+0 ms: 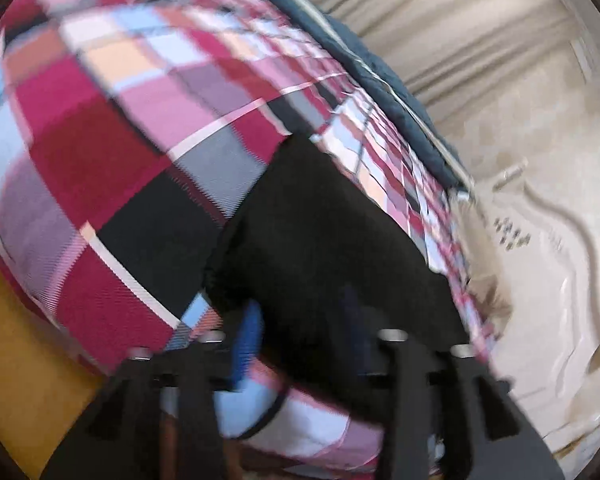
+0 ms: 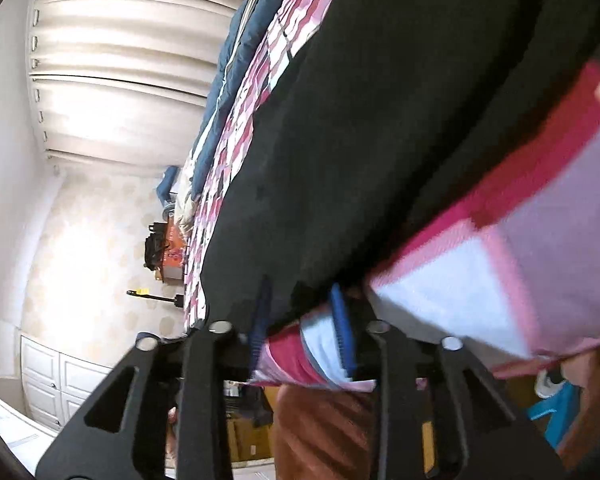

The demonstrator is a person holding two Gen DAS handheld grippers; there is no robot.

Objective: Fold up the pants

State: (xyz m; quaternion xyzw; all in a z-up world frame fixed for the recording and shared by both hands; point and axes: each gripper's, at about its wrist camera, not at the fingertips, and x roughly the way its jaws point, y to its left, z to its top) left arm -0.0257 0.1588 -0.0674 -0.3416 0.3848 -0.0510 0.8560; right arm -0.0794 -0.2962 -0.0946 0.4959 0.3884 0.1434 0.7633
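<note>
Black pants lie flat on a plaid bedspread in red, pink and pale blue. In the left wrist view my left gripper hovers at the pants' near edge. Its blue pads stand apart, dark cloth shows in the gap, and neither pad presses on it. The picture is blurred. In the right wrist view the pants fill the middle, over the bedspread. My right gripper is open at their near hem. Black cloth and a fold of plaid sheet sit between its fingers.
A dark blue quilt runs along the bed's far side, in front of cream curtains. A white power strip and cable lie on the pale floor. White cabinets and an orange box stand beyond. A person's brown clothing is below.
</note>
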